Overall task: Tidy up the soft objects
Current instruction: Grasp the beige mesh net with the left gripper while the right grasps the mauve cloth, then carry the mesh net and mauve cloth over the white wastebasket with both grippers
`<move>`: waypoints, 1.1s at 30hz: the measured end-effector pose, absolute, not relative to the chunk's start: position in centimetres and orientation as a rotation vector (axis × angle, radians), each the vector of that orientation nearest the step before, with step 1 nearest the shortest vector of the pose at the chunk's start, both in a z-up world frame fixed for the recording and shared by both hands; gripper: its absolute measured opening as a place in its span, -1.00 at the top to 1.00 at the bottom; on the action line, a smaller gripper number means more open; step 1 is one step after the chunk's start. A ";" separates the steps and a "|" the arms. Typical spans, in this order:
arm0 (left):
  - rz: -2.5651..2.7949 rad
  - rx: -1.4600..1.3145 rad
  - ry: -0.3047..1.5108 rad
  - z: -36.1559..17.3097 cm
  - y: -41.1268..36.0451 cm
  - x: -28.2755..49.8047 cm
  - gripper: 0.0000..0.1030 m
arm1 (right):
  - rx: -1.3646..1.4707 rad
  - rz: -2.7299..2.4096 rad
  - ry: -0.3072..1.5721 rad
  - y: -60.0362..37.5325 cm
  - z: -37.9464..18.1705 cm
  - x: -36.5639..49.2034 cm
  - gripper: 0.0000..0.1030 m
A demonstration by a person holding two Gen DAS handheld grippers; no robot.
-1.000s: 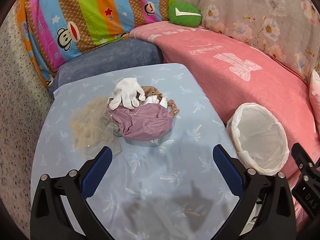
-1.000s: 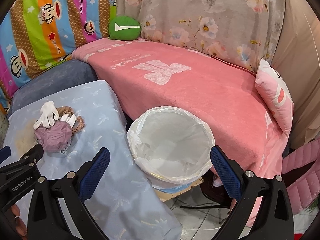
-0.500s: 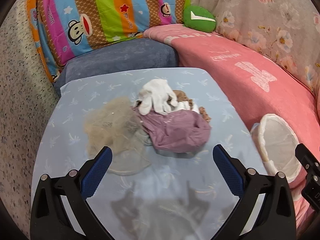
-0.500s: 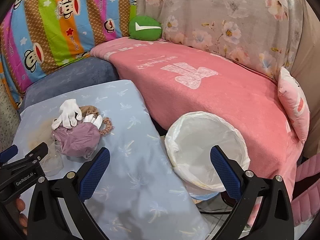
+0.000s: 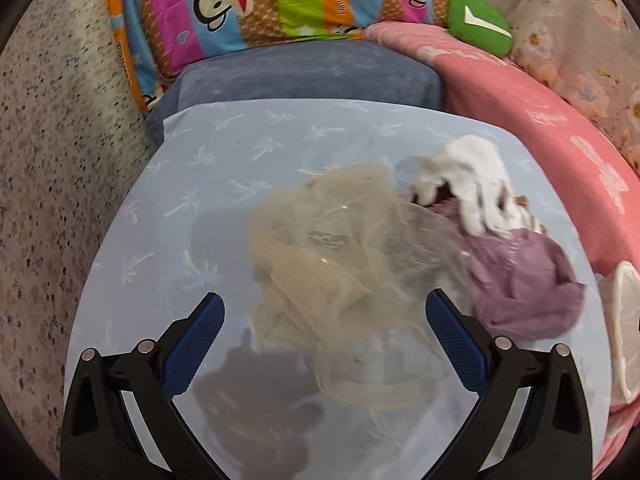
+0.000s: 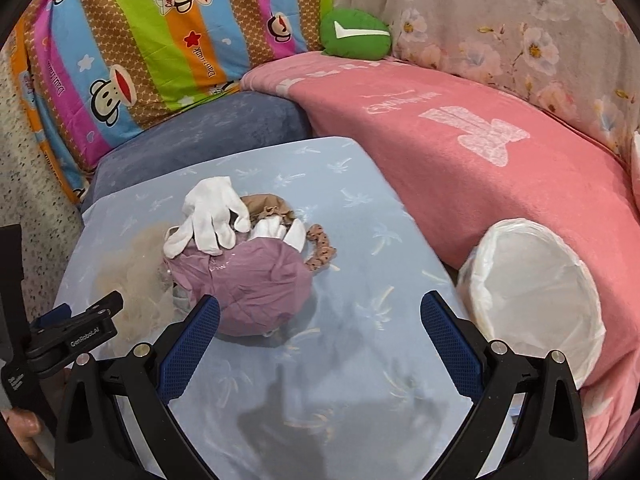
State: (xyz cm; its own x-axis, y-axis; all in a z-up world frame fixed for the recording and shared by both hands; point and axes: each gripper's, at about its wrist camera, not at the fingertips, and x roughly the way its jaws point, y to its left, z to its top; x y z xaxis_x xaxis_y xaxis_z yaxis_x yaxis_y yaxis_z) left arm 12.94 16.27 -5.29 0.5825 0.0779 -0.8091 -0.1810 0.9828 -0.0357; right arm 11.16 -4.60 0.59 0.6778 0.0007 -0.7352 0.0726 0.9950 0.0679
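A pile of soft things lies on the light blue table (image 5: 224,184) (image 6: 360,208). A beige sheer mesh cloth (image 5: 332,248) (image 6: 132,276) is at its left. Beside it sit a mauve cloth (image 5: 524,284) (image 6: 256,280), a white glove (image 5: 476,184) (image 6: 208,216), a tan stocking (image 6: 268,206) and a brown dotted scrunchie (image 6: 320,248). My left gripper (image 5: 324,332) is open just over the near edge of the mesh cloth. My right gripper (image 6: 320,332) is open, close in front of the mauve cloth, touching nothing.
A white-lined round bin (image 6: 532,300) (image 5: 624,328) stands at the table's right, against a pink-covered sofa (image 6: 480,128). A blue-grey cushion (image 5: 304,76), a striped monkey-print pillow (image 6: 152,40) and a green cushion (image 6: 356,34) lie behind. A speckled wall (image 5: 52,160) is at left.
Both grippers have swung left and moved in on the pile. The mesh cloth now lies between the left fingers' line; the bin has slid to the right edge of both views.
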 end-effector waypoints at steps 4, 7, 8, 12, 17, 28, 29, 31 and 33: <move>0.135 -0.233 0.984 -7.1 18.1 14.1 -0.81 | 0.100 -0.003 0.855 -2.7 -1.3 13.3 -0.88; 0.107 -0.272 0.994 -7.8 18.2 14.2 -0.64 | 0.104 0.015 0.882 -1.8 -2.5 14.4 -0.73; 0.087 -0.275 0.998 -8.0 18.0 14.2 -0.55 | 0.107 0.022 0.894 -1.6 -2.9 14.6 -0.63; 0.022 -0.301 1.036 -8.7 17.3 14.4 0.13 | 0.130 0.057 0.949 -1.2 -4.5 15.2 0.03; -0.016 -0.300 1.017 -7.8 17.2 14.0 0.80 | 0.144 0.096 0.974 -1.3 -5.2 14.7 0.85; -0.075 -0.256 0.879 0.0 14.3 12.1 0.89 | 0.153 0.114 0.789 -3.4 2.8 11.4 0.93; -0.086 -0.250 0.865 0.8 13.9 12.1 0.89 | 0.160 0.112 0.770 -3.9 3.6 11.1 0.93; -0.114 -0.230 0.831 2.6 12.7 11.8 0.89 | 0.173 0.098 0.731 -5.0 5.3 10.5 0.93; -0.147 -0.216 0.804 4.1 11.5 11.6 0.89 | 0.188 0.084 0.692 -6.4 6.9 9.9 0.93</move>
